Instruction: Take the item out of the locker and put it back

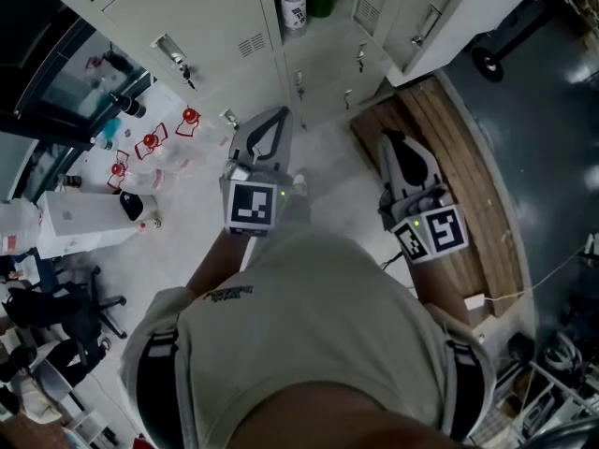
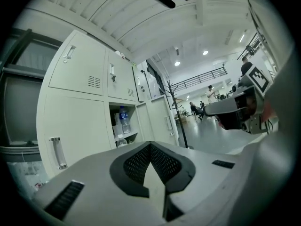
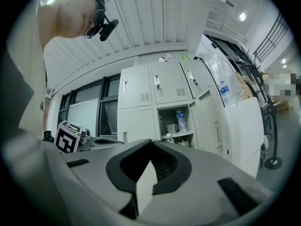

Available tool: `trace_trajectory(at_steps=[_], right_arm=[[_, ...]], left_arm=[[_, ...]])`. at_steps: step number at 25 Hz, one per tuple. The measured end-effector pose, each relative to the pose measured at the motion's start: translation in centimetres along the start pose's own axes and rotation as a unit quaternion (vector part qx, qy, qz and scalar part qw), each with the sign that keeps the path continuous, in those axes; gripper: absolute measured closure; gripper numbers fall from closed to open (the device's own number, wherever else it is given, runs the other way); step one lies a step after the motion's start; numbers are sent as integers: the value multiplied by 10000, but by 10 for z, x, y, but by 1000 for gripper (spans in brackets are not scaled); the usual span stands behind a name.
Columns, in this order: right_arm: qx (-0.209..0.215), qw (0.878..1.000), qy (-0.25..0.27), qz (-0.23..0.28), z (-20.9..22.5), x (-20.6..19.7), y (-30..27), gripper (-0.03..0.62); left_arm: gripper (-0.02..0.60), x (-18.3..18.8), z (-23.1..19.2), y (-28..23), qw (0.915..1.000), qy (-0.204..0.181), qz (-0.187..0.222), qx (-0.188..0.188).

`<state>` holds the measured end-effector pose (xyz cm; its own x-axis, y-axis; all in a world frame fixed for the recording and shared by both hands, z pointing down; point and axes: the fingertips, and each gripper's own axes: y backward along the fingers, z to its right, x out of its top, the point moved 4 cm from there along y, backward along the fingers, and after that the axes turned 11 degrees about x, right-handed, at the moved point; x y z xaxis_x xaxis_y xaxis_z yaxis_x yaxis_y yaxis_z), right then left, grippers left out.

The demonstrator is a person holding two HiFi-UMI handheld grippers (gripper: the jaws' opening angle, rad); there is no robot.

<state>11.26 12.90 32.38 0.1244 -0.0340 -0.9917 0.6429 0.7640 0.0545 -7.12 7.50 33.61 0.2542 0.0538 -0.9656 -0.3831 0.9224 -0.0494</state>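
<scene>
With left gripper (image 1: 274, 118) and right gripper (image 1: 390, 138) jaws both together on nothing, part one pair before reaching the water bottle (image 1: 293, 3) well ahead in the locker (image 3: 164, 121).

A wooden platform (image 1: 482, 190) and black office chair (image 1: 47, 309) stand well apart.

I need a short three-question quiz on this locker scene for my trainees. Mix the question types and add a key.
1. True or false: the right gripper is shut on a bottle.
2. Where does the tall water bottle stand? A on the floor; B on a shelf inside the open locker; C on top of the lockers.
3. Fill in: the left gripper has its jaws ____, with nothing between them.
Key: 1 false (it is shut on nothing); 2 B; 3 shut.
</scene>
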Motion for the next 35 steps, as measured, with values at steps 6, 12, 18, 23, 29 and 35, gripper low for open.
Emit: trace_trajectory(at_steps=[6, 12, 18, 23, 29, 35], right_arm=[[0, 10000, -76, -50, 31, 1, -55, 591], [-132, 9997, -156, -104, 66, 4, -103, 591], [-246, 9996, -131, -105, 89, 5, -144, 591], [-357, 9993, -75, -50, 101, 9, -173, 591], [-448, 9989, 100, -90, 114, 13, -195, 591], [-465, 9987, 175, -93, 128, 20, -199, 591]], left_arm=[[568, -4, -29, -56, 10000, -3, -68, -66], [568, -3, -54, -108, 9998, 51, -50, -210], [568, 1, -71, -146, 9991, 99, 75, -394], [568, 8, -86, -171, 9982, 179, 257, -511], [568, 10, -97, -194, 9969, 222, 424, -620], [568, 13, -92, -208, 9968, 306, 428, -605]])
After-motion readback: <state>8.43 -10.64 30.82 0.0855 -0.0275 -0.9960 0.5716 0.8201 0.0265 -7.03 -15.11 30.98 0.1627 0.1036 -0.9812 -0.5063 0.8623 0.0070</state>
